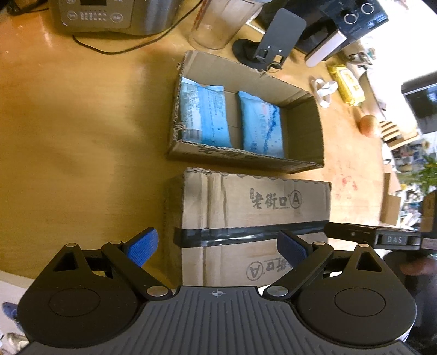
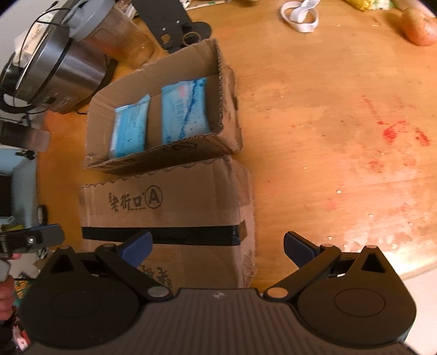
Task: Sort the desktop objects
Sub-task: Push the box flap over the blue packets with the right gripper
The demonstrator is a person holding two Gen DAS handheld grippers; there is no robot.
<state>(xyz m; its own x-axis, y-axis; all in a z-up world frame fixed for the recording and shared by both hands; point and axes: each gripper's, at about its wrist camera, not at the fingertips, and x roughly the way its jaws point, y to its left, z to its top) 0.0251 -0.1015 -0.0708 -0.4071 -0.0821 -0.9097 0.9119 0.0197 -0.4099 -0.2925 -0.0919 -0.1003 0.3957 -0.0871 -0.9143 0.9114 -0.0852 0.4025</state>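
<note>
Taped carton (image 1: 254, 218) nearest, open box (image 1: 245, 114) behind, cooker (image 1: 114, 13) beyond.

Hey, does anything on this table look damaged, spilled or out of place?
Yes. Red smears stain the bare wooden table right of the boxes, like spilled or rubbed-in colour. The open cardboard box has ragged, torn rims. Its two blue packets lie neatly inside.
</note>
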